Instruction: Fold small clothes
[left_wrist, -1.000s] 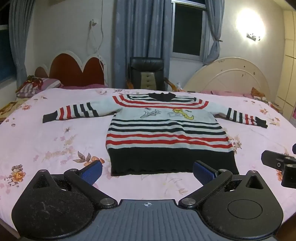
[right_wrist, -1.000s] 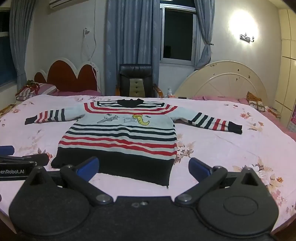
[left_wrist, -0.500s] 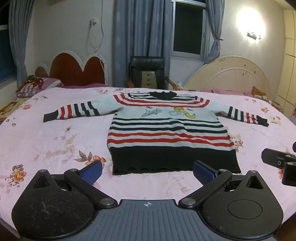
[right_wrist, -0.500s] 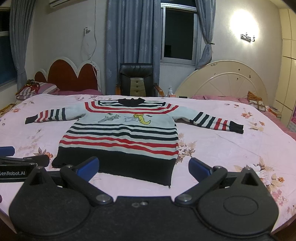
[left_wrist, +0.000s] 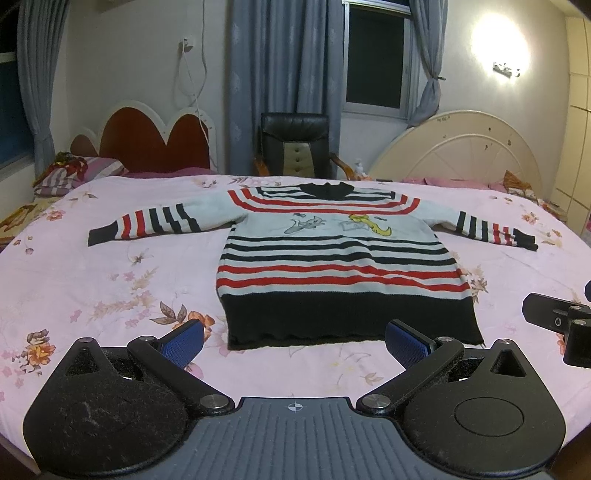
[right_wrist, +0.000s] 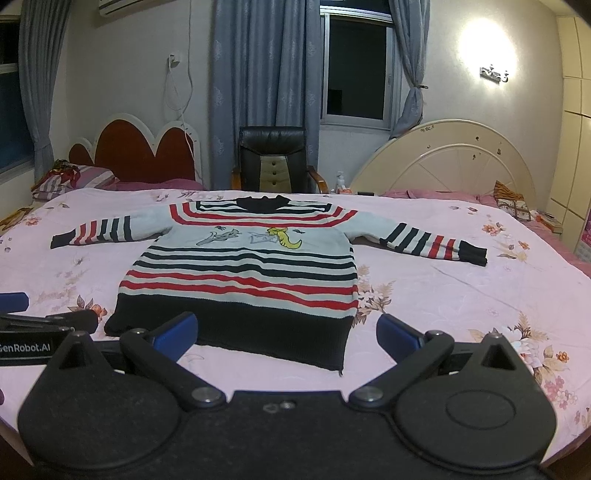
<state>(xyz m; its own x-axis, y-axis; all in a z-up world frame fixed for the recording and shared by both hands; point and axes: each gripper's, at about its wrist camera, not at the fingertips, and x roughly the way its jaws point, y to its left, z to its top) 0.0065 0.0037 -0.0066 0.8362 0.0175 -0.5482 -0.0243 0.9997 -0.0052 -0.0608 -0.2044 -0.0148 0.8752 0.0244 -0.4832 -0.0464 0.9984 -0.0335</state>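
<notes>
A small knitted sweater (left_wrist: 340, 258) (right_wrist: 243, 266) with red, black and white stripes and a cartoon print lies flat on the pink floral bedsheet (left_wrist: 92, 280), both sleeves spread out sideways. Its black hem faces me. My left gripper (left_wrist: 295, 341) hovers open just short of the hem, nothing between its blue pads. My right gripper (right_wrist: 286, 332) is open too, over the hem's right half. Each gripper shows at the edge of the other's view: the right one (left_wrist: 557, 321), the left one (right_wrist: 44, 325).
A black office chair (left_wrist: 295, 147) stands beyond the bed's far side, between a red headboard (left_wrist: 147, 144) and a cream headboard (left_wrist: 461, 147). Pillows (left_wrist: 74, 173) lie at the far left. Bare sheet (right_wrist: 461, 295) spreads around the sweater.
Both views have tilted slightly, so the sweater sits a little lower in frame. The grippers stay open and the sweater has not moved.
</notes>
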